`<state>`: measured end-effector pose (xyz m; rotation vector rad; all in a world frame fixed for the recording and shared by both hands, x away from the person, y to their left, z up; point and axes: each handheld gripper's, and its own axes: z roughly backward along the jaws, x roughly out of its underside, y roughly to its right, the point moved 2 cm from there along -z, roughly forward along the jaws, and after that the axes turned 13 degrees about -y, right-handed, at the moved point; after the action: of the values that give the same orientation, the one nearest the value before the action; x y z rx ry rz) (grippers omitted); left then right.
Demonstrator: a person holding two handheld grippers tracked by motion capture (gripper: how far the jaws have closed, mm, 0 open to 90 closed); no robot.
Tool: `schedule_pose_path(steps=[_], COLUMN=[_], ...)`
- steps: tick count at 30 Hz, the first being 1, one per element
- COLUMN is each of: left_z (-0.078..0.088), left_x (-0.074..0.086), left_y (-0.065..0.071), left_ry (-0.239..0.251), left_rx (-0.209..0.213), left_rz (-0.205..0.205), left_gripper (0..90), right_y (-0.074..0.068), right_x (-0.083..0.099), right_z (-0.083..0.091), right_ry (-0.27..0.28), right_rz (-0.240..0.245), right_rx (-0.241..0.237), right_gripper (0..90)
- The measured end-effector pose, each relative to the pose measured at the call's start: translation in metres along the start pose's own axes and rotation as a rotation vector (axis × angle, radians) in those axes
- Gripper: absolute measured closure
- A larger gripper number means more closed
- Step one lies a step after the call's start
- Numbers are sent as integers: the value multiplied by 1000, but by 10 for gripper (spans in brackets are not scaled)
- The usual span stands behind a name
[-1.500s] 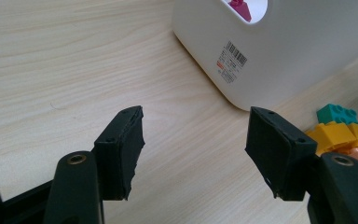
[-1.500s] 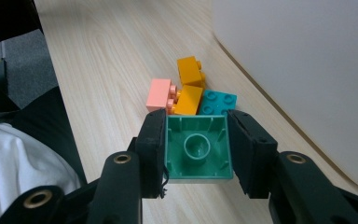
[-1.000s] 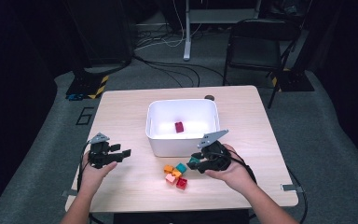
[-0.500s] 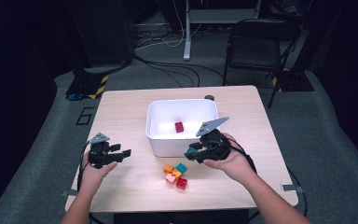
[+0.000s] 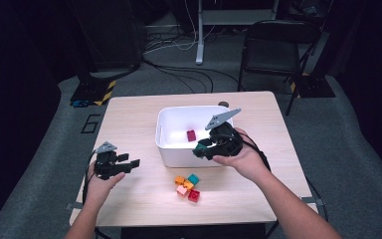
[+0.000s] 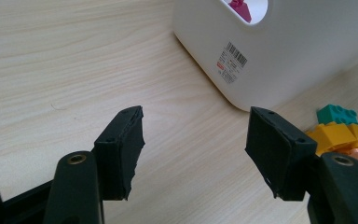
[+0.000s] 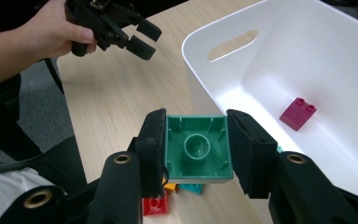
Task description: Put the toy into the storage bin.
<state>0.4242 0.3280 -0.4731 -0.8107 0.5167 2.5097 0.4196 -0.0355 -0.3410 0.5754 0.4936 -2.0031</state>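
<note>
Green brick (image 7: 197, 148), clamped in right gripper (image 7: 196, 151)

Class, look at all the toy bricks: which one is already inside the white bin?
The magenta brick lies alone in the white bin; the green brick is clamped in the right hand-held gripper.

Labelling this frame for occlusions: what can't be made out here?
- Green brick in the right gripper: its studded top faces away in the right gripper view; in the high view the gripper hides it.
- Loose bricks: cut off at the edge in the left gripper view, behind the jaws in the right gripper view.
- White bin label: print too small.
- Left gripper: open, empty.
</note>
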Motion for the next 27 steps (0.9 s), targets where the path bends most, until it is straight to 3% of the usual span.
schedule_pose_path(steps=[14, 21, 27], left_z=[0, 1, 2], left_x=[0, 0, 0], left_y=[-1, -1, -3], left_ry=[-2, 4, 1], left_rx=[1, 3, 1], left_rz=[1, 6, 5], left_gripper=[359, 359, 359], right_y=[13, 31, 38], right_x=[-23, -38, -50], right_z=[3, -9, -20], right_ry=[17, 8, 8], right_rz=[0, -47, -50], right_rx=[29, 61, 68], right_gripper=[586, 586, 586])
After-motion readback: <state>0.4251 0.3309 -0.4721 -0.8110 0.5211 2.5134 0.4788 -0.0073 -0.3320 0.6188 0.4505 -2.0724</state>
